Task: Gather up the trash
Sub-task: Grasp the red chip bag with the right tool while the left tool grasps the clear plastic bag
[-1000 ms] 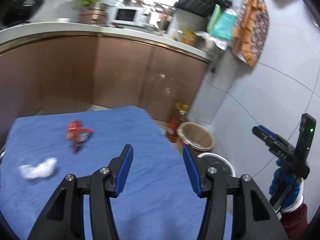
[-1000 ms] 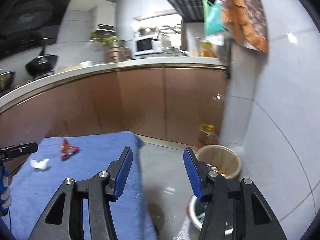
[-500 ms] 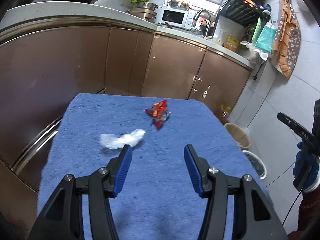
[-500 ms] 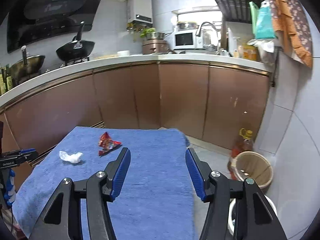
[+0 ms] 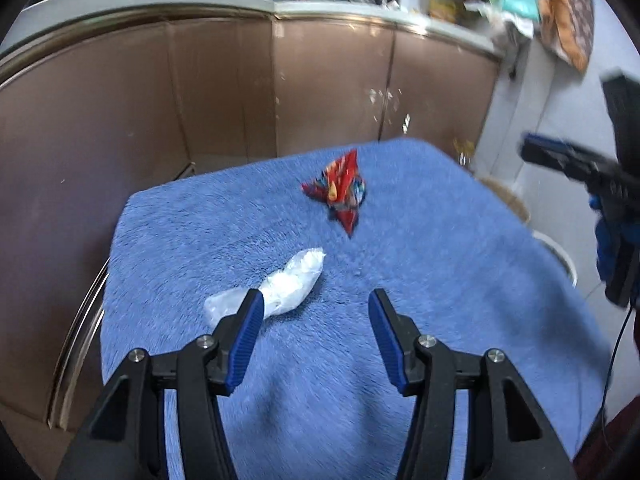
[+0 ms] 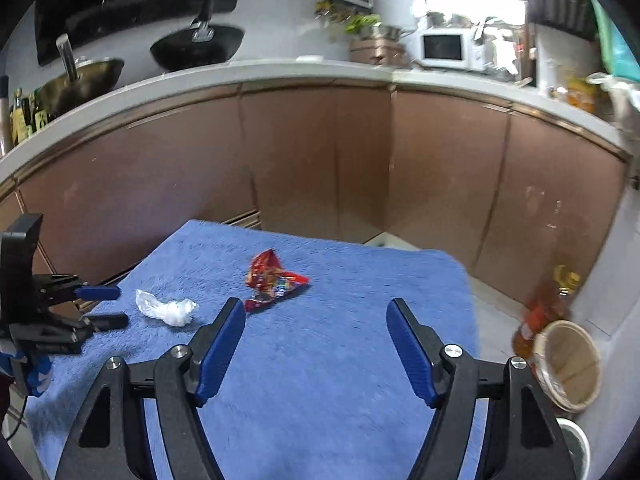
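With both the left gripper [image 5: 316,308] and right gripper [image 6: 316,320] wide open and empty, steer left toward 11 o'clock to straddle the white wad [image 5: 280,286], then pinch low.

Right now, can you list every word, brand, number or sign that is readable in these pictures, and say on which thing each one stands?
No text can be read.
Crumpled red snack wrapper on the blue fleece cloth: colourful print, too blurred.
Oil bottle's yellow label on the floor: too blurred.
White microwave on the counter: no legible marking.
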`<control>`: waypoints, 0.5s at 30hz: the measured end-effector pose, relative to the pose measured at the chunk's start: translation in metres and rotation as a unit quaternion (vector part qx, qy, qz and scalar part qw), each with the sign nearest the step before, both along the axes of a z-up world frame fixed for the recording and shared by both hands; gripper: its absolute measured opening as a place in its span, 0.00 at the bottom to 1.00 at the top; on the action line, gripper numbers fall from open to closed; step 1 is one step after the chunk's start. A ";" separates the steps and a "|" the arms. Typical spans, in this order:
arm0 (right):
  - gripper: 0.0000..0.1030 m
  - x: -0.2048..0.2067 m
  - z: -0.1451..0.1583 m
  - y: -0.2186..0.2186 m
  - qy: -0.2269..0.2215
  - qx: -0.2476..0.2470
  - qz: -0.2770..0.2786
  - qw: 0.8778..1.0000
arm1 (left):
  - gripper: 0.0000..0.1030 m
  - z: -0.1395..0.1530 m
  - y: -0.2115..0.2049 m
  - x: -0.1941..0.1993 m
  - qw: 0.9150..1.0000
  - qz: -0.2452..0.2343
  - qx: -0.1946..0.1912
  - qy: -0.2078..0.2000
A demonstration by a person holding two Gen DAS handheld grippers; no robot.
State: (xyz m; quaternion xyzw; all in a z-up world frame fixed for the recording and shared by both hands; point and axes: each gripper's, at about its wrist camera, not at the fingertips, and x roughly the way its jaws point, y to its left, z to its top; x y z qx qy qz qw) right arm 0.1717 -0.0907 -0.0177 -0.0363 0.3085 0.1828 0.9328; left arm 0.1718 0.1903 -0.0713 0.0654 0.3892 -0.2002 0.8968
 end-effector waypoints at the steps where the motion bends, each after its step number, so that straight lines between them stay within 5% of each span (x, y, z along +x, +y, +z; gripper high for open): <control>1: 0.70 0.012 -0.007 0.009 0.006 0.000 0.008 1.000 | 0.51 -0.005 -0.002 0.006 1.000 -0.007 0.006 0.004; 9: 0.74 0.092 -0.053 0.073 0.044 -0.005 0.074 0.996 | 0.51 -0.037 -0.004 0.051 0.999 -0.022 0.028 0.028; 15: 0.74 0.127 -0.083 0.100 0.073 -0.013 0.098 0.992 | 0.50 -0.059 0.003 0.060 0.999 -0.017 0.002 0.049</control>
